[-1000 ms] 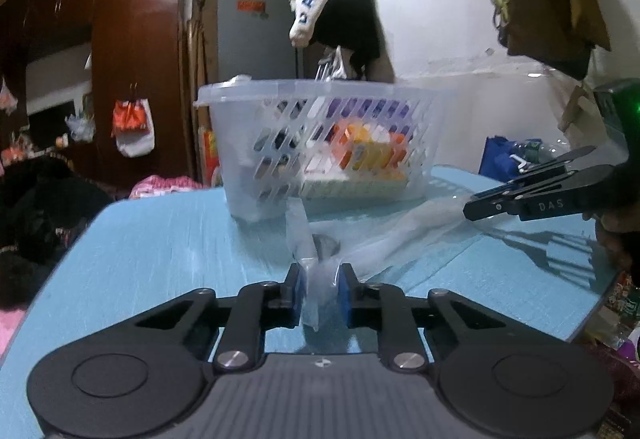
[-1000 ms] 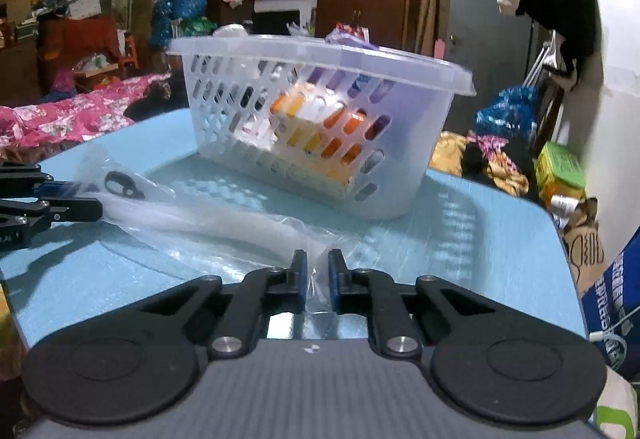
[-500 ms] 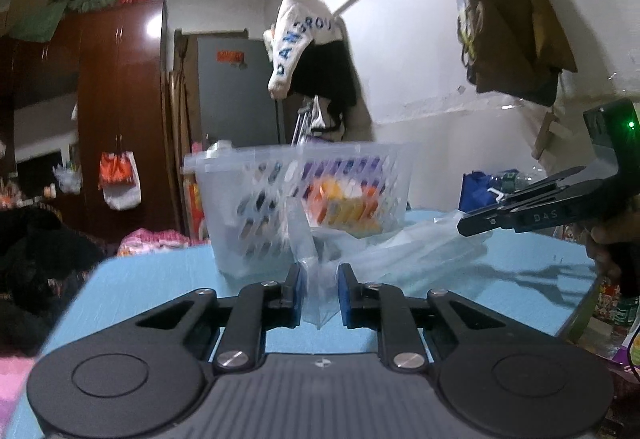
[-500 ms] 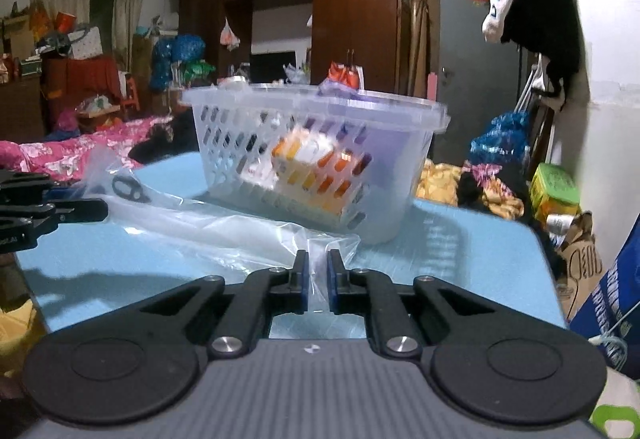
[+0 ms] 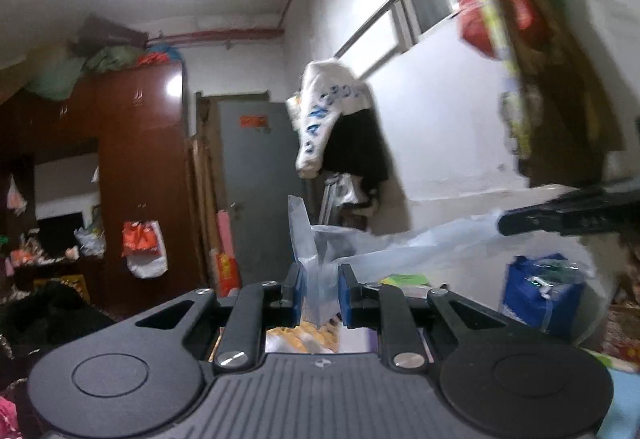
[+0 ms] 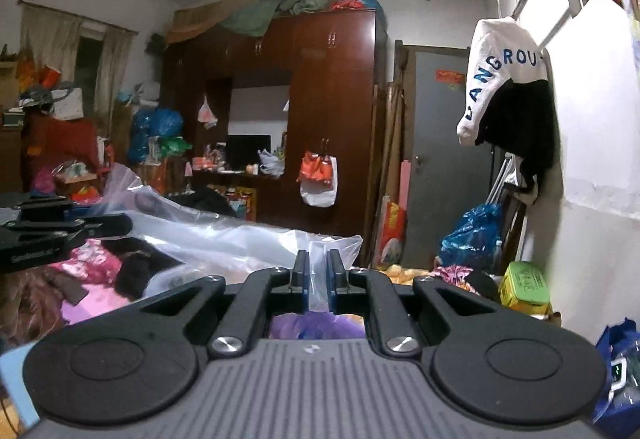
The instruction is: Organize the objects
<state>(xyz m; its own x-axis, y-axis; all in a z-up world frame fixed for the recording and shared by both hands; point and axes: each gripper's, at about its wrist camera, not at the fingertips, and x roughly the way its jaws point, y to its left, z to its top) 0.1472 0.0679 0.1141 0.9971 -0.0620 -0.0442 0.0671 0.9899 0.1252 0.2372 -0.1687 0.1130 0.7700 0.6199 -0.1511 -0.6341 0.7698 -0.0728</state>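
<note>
A clear plastic bag (image 5: 400,251) hangs stretched in the air between my two grippers. My left gripper (image 5: 319,295) is shut on one edge of it. My right gripper (image 6: 318,285) is shut on the other edge (image 6: 256,239). In the left wrist view the right gripper (image 5: 568,217) shows at the right edge, level with mine. In the right wrist view the left gripper (image 6: 52,231) shows at the left edge. Both views look out over the room; the basket and the table top are out of view.
A brown wardrobe (image 6: 332,127) and a grey door (image 6: 440,167) stand at the back. A white jacket (image 6: 500,75) hangs on the right wall. Bags (image 6: 476,235) and clothes lie on the floor. A sliver of blue table (image 5: 624,399) shows at the lower right.
Both grippers have risen and tilted upward with the bag. The basket and blue table top have dropped out of view. The bag has left the table and hangs between the grippers.
</note>
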